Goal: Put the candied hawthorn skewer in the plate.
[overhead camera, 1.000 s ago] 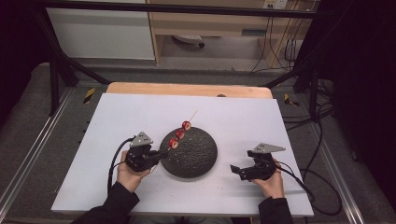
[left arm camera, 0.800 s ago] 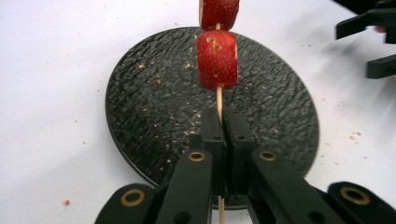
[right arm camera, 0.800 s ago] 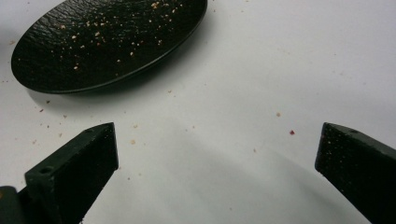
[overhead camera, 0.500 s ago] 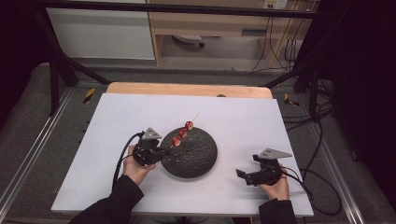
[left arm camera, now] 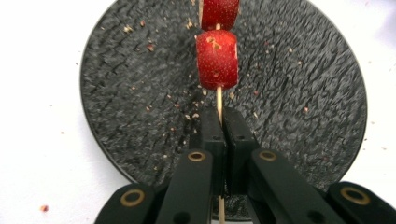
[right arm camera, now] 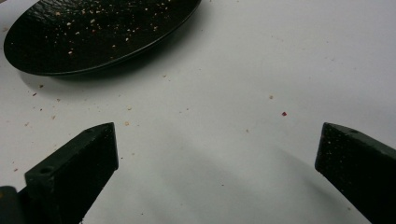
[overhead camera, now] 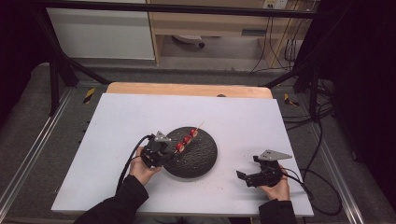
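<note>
A thin wooden skewer carries red strawberry pieces and hangs over a round black textured plate. My left gripper is shut on the skewer's bare lower end. From above, that left gripper sits at the plate's left rim, with the strawberry pieces slanting up to the right over the plate. My right gripper rests on the white table to the right of the plate, open, with nothing between its jaws. Its own camera shows the right gripper wide open over bare table, the plate ahead at left.
The white tabletop has crumbs scattered around the plate. A wooden strip runs along the table's far edge. Black frame bars and cables stand beyond and to the right of the table.
My left gripper has moved right and forward with the skewer, bringing the strawberries lower over the plate. My right gripper has drifted back toward the table's near edge.
</note>
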`<state>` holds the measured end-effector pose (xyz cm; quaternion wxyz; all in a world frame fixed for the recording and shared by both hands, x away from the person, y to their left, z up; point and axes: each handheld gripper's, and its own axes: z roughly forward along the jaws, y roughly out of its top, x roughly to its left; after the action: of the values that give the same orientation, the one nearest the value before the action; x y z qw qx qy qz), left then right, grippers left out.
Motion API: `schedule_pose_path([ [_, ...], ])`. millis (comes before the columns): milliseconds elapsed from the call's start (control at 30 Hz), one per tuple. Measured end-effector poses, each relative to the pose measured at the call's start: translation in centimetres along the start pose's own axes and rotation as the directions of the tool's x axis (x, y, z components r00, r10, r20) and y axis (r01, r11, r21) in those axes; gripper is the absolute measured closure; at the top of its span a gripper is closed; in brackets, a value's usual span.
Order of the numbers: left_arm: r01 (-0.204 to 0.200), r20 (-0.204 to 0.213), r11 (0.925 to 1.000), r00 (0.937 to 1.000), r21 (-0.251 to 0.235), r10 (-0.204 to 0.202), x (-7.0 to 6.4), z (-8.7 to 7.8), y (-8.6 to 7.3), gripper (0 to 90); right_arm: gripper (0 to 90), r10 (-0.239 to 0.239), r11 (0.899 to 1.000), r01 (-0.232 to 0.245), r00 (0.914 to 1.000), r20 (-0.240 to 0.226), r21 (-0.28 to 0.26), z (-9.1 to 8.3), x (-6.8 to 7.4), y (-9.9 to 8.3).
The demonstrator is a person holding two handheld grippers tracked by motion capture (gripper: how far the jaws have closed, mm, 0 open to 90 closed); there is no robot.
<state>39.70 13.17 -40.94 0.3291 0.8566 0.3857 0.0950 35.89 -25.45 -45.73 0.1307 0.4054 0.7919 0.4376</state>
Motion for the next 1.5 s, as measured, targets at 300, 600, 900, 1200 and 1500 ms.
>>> schedule_pose_path([
  [300, -0.007, -0.014, 0.9983, 0.9999, 0.057, 0.007, -0.4, 0.9, 0.0, 88.2, 0.3, 0.003, 1.0, -0.003, 1.0, -0.003, -0.003, 0.0, 0.0, -0.1],
  [600, -0.029, -0.039, 0.9932, 0.9987, 0.112, 0.034, -1.0, 1.6, 0.0, 88.2, 0.3, 0.006, 1.0, -0.006, 0.9999, -0.011, 0.002, 0.0, -0.1, -0.1],
  [900, -0.035, -0.035, 0.9934, 0.9986, 0.109, 0.039, -1.2, 1.8, 0.1, 87.3, 0.3, 0.009, 1.0, -0.009, 0.9999, -0.01, 0.004, 0.0, -0.1, -0.1],
  [1200, -0.07, -0.011, 0.9975, 0.9975, -0.003, 0.07, -0.9, 0.5, -0.2, 60.4, 0.3, 0.01, 1.0, -0.01, 0.9999, -0.005, 0.001, -0.1, -0.1, -0.1],
  [1500, -0.074, -0.024, 0.9968, 0.997, -0.031, 0.073, 0.1, -1.2, -1.1, 31.3, 0.3, 0.009, 1.0, -0.009, 1.0, 0.002, -0.001, -0.1, -0.1, -0.1],
])
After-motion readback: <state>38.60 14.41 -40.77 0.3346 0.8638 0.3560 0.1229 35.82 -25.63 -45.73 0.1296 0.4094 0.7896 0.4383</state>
